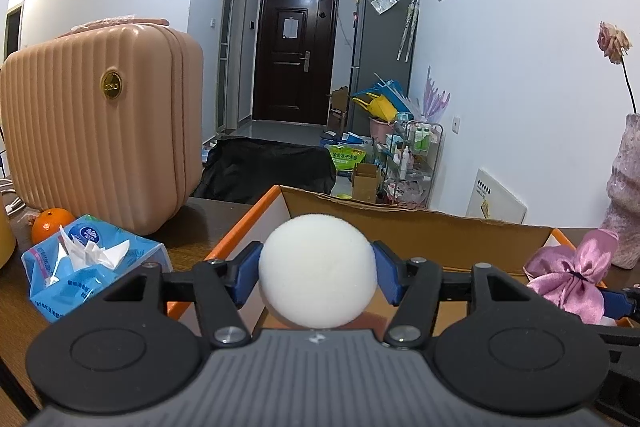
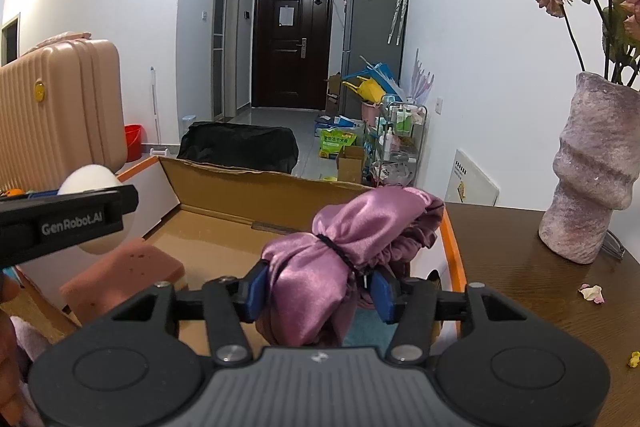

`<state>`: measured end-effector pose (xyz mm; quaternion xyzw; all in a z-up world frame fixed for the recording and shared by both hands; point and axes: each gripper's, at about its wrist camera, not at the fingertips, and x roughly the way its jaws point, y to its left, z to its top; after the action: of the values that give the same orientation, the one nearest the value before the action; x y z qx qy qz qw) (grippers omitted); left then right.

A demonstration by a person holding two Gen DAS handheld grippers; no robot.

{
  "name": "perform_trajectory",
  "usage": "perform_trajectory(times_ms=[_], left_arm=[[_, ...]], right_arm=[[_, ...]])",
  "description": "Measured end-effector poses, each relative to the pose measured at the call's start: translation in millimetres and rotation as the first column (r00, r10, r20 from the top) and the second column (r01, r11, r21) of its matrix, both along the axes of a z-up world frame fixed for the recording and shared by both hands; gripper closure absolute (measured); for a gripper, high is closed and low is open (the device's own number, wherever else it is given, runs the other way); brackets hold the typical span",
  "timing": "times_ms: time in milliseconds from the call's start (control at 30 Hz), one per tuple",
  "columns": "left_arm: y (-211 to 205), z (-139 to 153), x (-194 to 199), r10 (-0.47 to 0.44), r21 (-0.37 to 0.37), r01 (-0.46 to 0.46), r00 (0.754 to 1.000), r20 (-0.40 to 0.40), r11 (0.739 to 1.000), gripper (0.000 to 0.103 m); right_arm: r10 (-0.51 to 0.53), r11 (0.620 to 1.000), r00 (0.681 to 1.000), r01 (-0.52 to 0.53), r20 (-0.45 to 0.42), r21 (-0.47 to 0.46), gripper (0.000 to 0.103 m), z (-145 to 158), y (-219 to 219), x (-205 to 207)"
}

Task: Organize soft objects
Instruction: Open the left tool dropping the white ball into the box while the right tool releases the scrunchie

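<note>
My left gripper [image 1: 318, 273] is shut on a white foam ball [image 1: 318, 269], held over the near left part of an open cardboard box [image 1: 400, 223] with orange edges. The ball also shows in the right wrist view [image 2: 90, 179]. My right gripper [image 2: 318, 287] is shut on a purple satin pouch [image 2: 344, 239] tied with a black band, held over the box's right side [image 2: 454, 243]. The pouch also shows in the left wrist view [image 1: 572, 271]. A pink sponge block [image 2: 124, 271] lies inside the box at the left.
A pink ribbed suitcase [image 1: 100, 131], a blue tissue pack [image 1: 88, 263] and an orange [image 1: 50, 223] stand left of the box. A purple vase [image 2: 588, 167] with dried roses stands on the wooden table [image 2: 540, 287] at right. Petals [image 2: 592, 293] lie near it.
</note>
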<state>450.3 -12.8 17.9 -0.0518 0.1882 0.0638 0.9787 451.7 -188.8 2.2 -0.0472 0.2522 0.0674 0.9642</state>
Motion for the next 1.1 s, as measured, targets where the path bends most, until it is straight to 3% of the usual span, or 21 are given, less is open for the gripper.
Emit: perform_trajectory(times_ms=[67, 133, 233, 1100], left_arm=[[1.4, 1.0, -2.6, 0.012, -0.004, -0.012, 1.000, 0.006, 1.000, 0.022], [3.5, 1.8, -4.5, 0.027, -0.007, -0.027, 0.999, 0.016, 1.000, 0.013], [5.2, 3.1, -6.8, 0.045, -0.014, -0.045, 0.999, 0.028, 0.999, 0.000], [8.9, 2.5, -4.9, 0.059, -0.024, -0.059, 0.998, 0.013, 0.998, 0.000]], right_arm=[[-0.005, 1.000, 1.000, 0.005, 0.004, -0.002, 0.043, 0.2, 0.0, -0.1], [-0.011, 1.000, 1.000, 0.011, 0.002, -0.005, 0.021, 0.7, 0.1, 1.2], [-0.020, 1.000, 1.000, 0.020, 0.008, -0.003, 0.001, 1.4, -0.3, -1.2], [-0.038, 0.999, 0.999, 0.038, -0.002, -0.005, 0.000, 1.0, -2.5, -1.4]])
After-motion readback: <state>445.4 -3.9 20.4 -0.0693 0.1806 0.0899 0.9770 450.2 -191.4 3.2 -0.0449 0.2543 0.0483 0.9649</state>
